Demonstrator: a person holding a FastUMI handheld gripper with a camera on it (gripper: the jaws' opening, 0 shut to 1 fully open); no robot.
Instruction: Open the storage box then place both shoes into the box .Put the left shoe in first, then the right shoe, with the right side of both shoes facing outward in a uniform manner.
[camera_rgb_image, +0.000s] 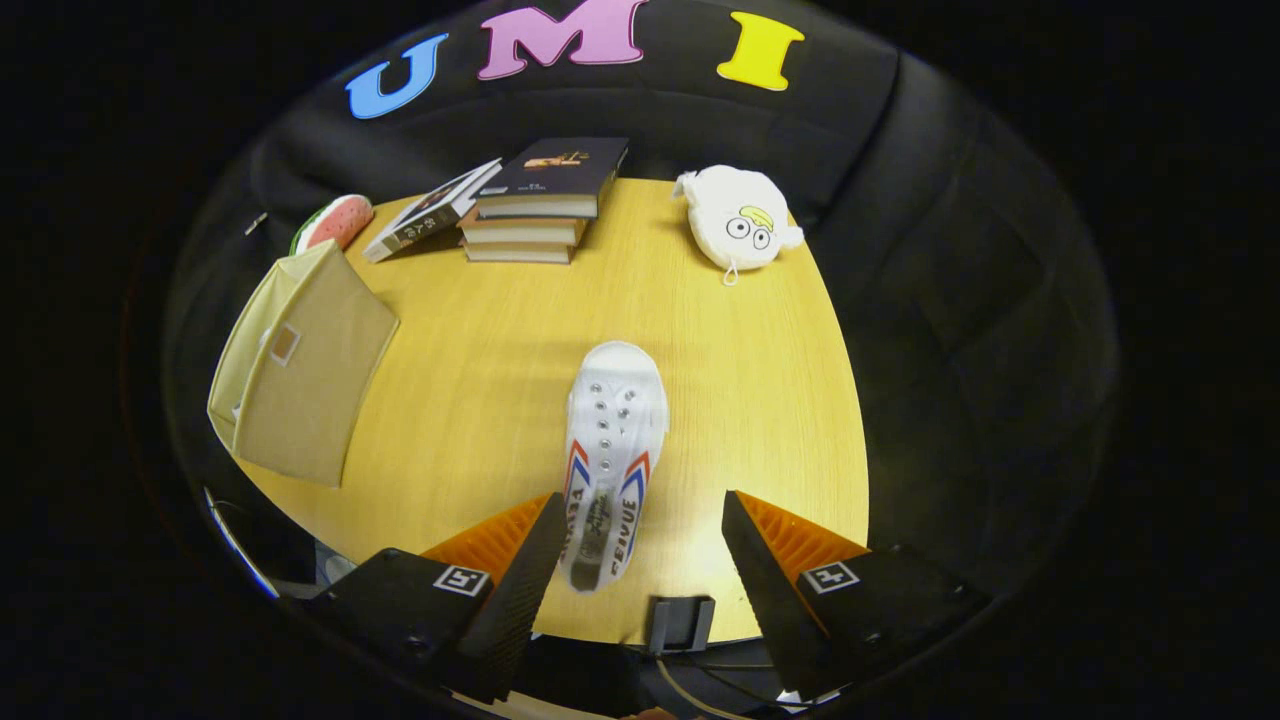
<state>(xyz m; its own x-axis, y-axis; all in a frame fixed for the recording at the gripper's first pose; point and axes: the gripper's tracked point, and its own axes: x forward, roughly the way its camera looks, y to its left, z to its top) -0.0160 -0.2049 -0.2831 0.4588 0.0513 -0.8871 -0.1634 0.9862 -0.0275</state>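
Position: over the near edge of the bench (480, 400), looking down and forward across its yellow wood-grain top.
Hand-held gripper (640, 545): two black fingers with orange ribbed inner pads, spread wide apart, pinching nothing; each carries a small square black-and-white marker on its upper face.
Left finger (520, 570): its inner edge lies at the heel end of the shoe; whether it touches cannot be told.
Right finger (770, 560): well clear of the shoe, bare bench showing between them.
Shoe (612, 450): one white canvas sneaker with red and blue side stripes and metal eyelets, without laces; heel between the fingers, nearer the left one; toe pointing away, just ahead of the fingertips; resting sole-down on the bench.
Storage box (300, 370): beige fabric box, beyond and to the left of the left finger, at the bench's left edge, tilted, a small label window on the face that shows; whether it is open cannot be told.
Stack of books (535, 215): three books piled at the far edge of the bench, the top one dark-covered.
Leaning book (430, 212): propped against the left side of the stack.
Watermelon-slice toy (335, 222): red and green, at the far left corner, behind the storage box.
White plush toy (740, 225): round, with cartoon eyes, at the far right of the bench, well apart from the shoe.
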